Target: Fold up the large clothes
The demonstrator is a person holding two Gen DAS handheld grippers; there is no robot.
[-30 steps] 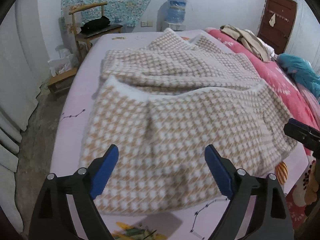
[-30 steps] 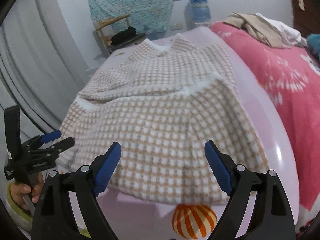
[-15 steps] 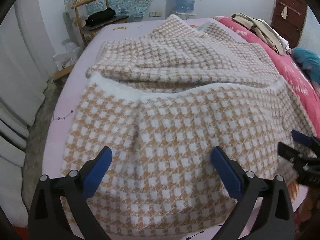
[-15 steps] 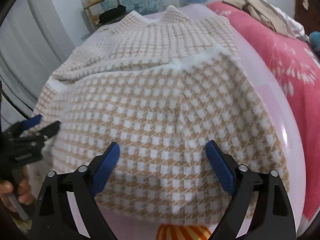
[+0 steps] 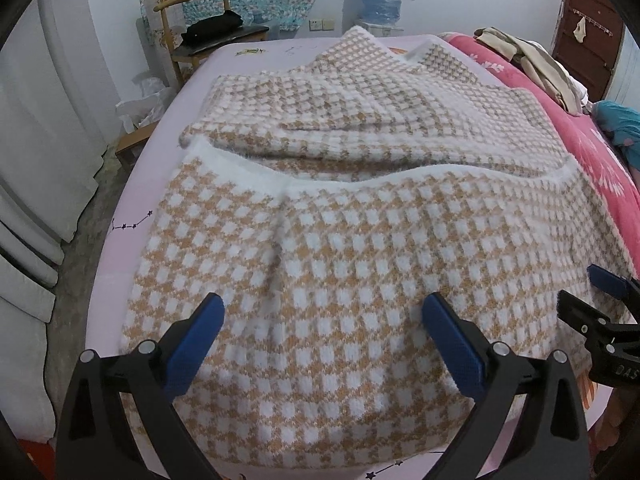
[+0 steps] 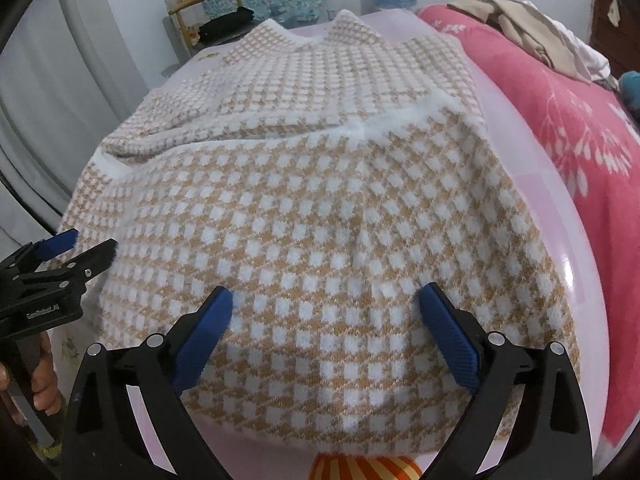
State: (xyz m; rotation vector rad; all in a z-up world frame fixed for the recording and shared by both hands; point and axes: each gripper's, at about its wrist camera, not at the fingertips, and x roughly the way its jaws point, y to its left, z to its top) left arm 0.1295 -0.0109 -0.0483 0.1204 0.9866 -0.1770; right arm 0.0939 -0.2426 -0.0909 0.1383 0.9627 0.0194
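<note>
Sweater (image 5: 340, 248) on bed (image 5: 120, 248), lower half folded up. Left gripper (image 5: 320, 328) and right gripper (image 6: 326, 320) above its near fold; jaws just widened, empty. Next: regrasp for second fold.

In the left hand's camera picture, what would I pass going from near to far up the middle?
Left gripper → checked sweater → pink sheet → water bottle by the wall.
</note>
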